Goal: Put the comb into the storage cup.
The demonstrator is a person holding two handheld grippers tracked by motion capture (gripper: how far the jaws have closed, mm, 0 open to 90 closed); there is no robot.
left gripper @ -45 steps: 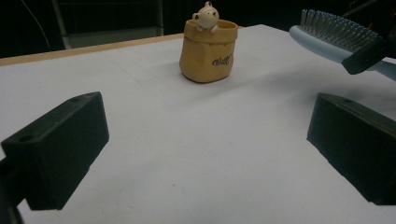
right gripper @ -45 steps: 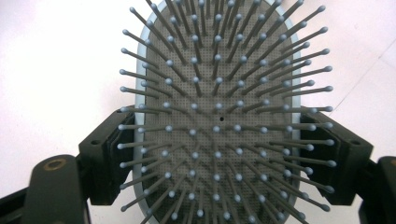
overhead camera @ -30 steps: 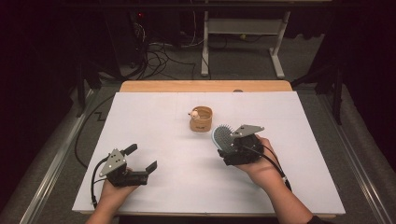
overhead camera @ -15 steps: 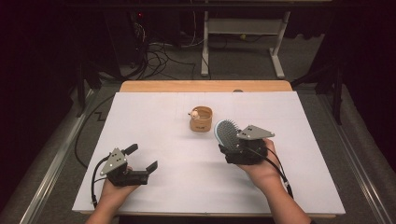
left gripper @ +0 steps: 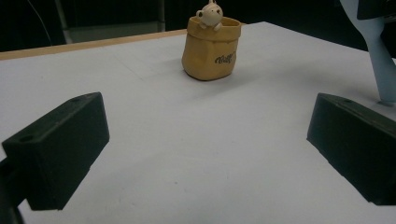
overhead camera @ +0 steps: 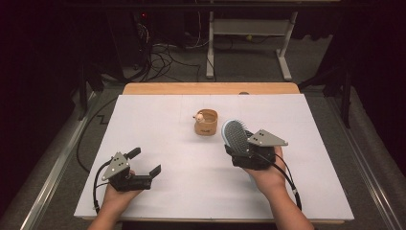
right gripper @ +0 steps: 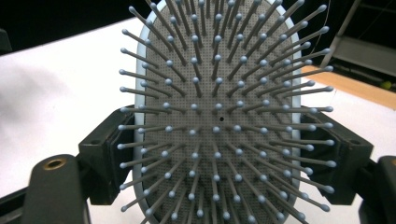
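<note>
A light-blue oval hairbrush (overhead camera: 233, 134) stands up from my right gripper (overhead camera: 238, 149), at the right of the white table (overhead camera: 158, 120). The jaws are shut on the sides of its head. In the right gripper view the bristled face of the brush (right gripper: 219, 116) points at the camera, clamped by the black fingers (right gripper: 102, 154). A small tan pouch-shaped pot (overhead camera: 206, 123) with a pale figure on its rim stands near the table's middle, just left of the brush. My left gripper (overhead camera: 145, 161) rests at the front left, open and holding nothing. From it I see the pot (left gripper: 212, 46) ahead between the wide jaws, and the brush handle (left gripper: 380, 60) at the right.
A white sheet covers the table, and a wooden edge (overhead camera: 210, 88) shows at the far side. Beyond it, on the dark floor, are a white table frame (overhead camera: 249, 33) and cables (overhead camera: 158, 52). A metal rail (overhead camera: 52, 167) runs along the table's left side.
My right hand has shifted a little to the right with the brush, and the brush head has risen slightly. The left gripper has stayed put.
</note>
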